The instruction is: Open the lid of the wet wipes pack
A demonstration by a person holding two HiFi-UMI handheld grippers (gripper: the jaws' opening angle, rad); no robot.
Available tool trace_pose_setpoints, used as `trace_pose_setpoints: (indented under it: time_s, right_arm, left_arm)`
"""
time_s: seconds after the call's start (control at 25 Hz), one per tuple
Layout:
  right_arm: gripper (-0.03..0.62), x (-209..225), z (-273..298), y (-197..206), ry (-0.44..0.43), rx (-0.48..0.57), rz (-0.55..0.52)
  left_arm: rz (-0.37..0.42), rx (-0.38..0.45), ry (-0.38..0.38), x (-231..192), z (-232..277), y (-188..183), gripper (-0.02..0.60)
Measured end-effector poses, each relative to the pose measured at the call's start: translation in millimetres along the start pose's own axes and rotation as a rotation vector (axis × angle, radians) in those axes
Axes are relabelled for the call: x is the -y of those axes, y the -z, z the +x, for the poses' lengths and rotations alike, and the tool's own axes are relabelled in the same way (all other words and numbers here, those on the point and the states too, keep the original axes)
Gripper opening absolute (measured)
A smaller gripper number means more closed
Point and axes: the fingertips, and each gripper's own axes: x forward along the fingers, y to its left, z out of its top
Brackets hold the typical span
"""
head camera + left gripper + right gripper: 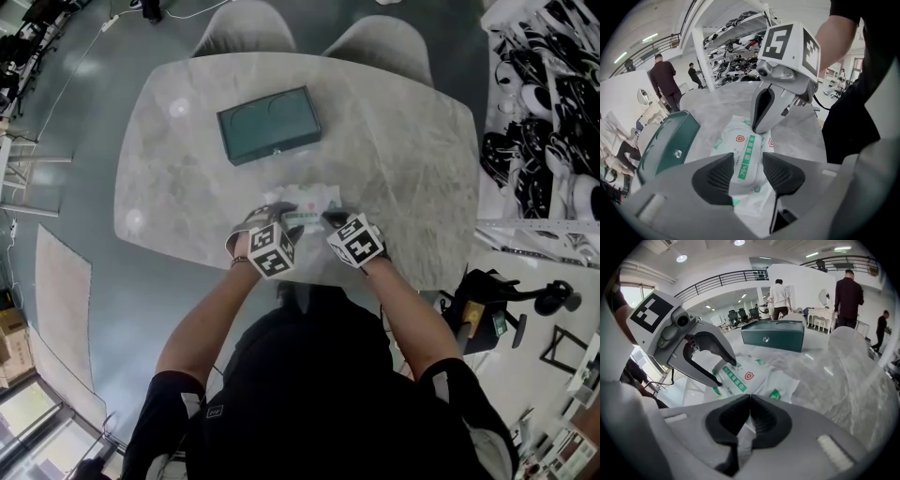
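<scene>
The wet wipes pack [306,200] is white with a green label and lies flat near the front edge of the marble table [412,150]. My left gripper [277,217] comes down on its left end. In the left gripper view the jaws [749,169] stand open on either side of the labelled lid [746,161], and the pads do not press on it. My right gripper [330,218] is at the pack's right end. In the right gripper view its jaws [750,403] are shut, with the pack's white film edge [740,441] pinched between them.
A dark green box [269,124] lies further back on the table, beyond the pack. Two grey chairs [246,28] stand behind the table. Racks of shoes [544,103] are at the right. Several people [846,296] stand far off in the room.
</scene>
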Motion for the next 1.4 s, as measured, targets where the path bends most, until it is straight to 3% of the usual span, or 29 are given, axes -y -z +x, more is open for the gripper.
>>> trace_pose_setpoints:
  time_s: [0.24,0.44,0.68,1.16,1.4]
  right_arm:
    - [0.005,-1,1,2,0.000,-0.022,-0.015]
    - [0.005,-1,1,1,-0.018,-0.016,-0.010]
    - [0.005,1,1,1,-0.010,-0.007,0.002]
    - [0.005,2,-1,2,-0.016,0.001,0.023]
    - [0.005,2,1,3,-0.010,0.005,0.029]
  left_arm:
    - [0.073,-0.044,-0.028,2,7,2,0.190]
    - [0.055,-0.042,-0.010,-1,3,-3,0.211]
    - [0.124,-0.089,-0.026,-1,13,-1,0.219]
    - [0.149,-0.083,0.016,-5,4,-5,0.223]
    - [0.199,-0.113,-0.037,-6,16,-1,0.225]
